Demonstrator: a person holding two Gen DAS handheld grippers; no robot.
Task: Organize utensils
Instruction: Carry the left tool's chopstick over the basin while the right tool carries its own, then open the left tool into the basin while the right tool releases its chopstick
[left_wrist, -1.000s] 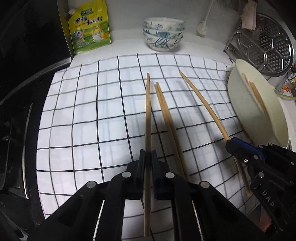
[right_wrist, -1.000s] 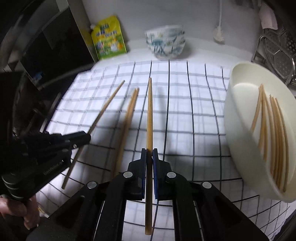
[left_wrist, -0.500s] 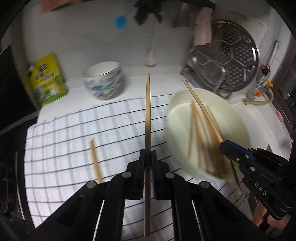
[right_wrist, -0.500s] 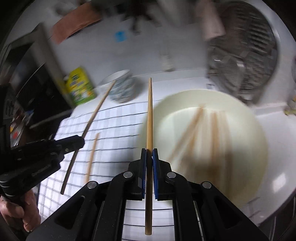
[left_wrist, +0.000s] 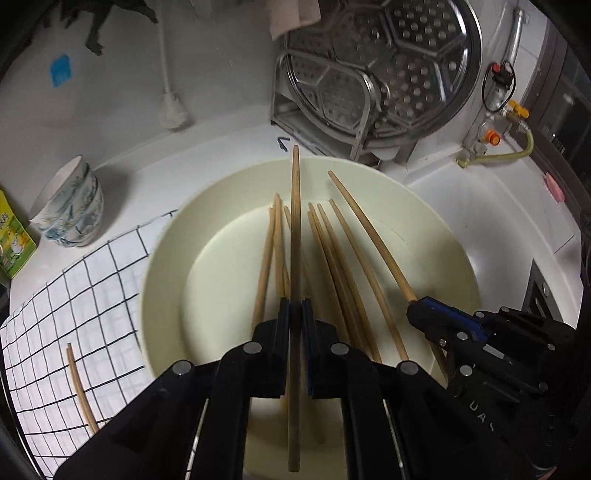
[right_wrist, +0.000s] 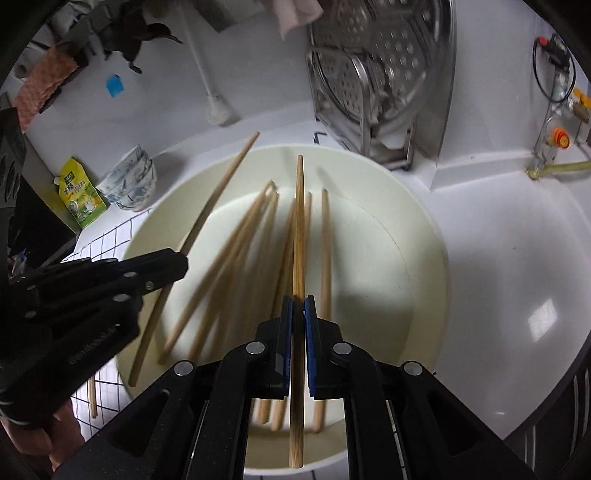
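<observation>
A large cream bowl (left_wrist: 162, 258) (right_wrist: 413, 236) holds several wooden chopsticks (left_wrist: 332, 251) (right_wrist: 236, 251). My left gripper (left_wrist: 295, 306) is shut on a chopstick (left_wrist: 294, 221) and holds it above the bowl, pointing away. My right gripper (right_wrist: 298, 306) is shut on another chopstick (right_wrist: 298, 221), also above the bowl. In the left wrist view the right gripper (left_wrist: 417, 314) sits at the right with its chopstick (left_wrist: 369, 236). In the right wrist view the left gripper (right_wrist: 177, 264) sits at the left with its chopstick (right_wrist: 221, 188). A loose chopstick (left_wrist: 79, 387) lies on the checked cloth.
The white checked cloth (left_wrist: 66, 317) lies left of the bowl. Stacked patterned bowls (left_wrist: 68, 203) and a yellow-green pouch (right_wrist: 79, 197) stand at the back left. A metal steamer rack (left_wrist: 376, 70) stands behind the bowl. A white sink basin (right_wrist: 517, 258) lies to the right.
Both grippers have lifted their chopsticks off the cloth and carried them right, over the cream bowl. Both have stayed shut throughout.
</observation>
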